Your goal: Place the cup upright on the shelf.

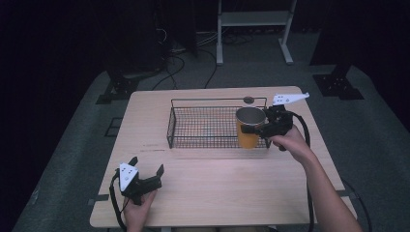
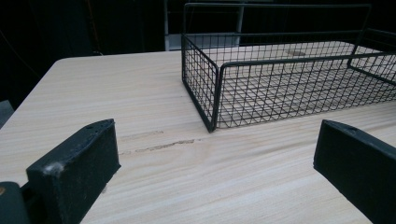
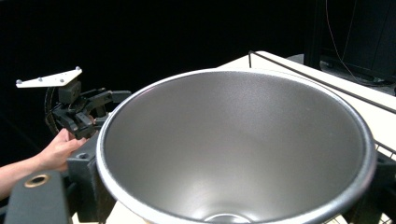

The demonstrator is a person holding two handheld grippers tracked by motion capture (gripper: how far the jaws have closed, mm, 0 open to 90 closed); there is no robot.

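An orange cup (image 1: 249,130) with a bare metal inside (image 3: 233,140) stands upright at the right end of the black wire basket (image 1: 217,100). My right gripper (image 1: 256,128) is shut on the cup, one jaw on each side of it just below the rim. The cup's lower part covers the basket's front wall, and I cannot tell whether its base touches the mesh. My left gripper (image 1: 146,166) rests low at the table's front left, open with nothing between its jaws (image 2: 215,154). It faces the basket's near left corner (image 2: 217,93).
The light wooden table (image 1: 203,183) has bare surface between the basket and its front edge. A small dark round mark (image 1: 249,100) lies behind the basket. Cables and a white metal stand (image 1: 254,29) sit on the floor beyond. The other hand's gripper (image 3: 79,112) shows in the right gripper view.
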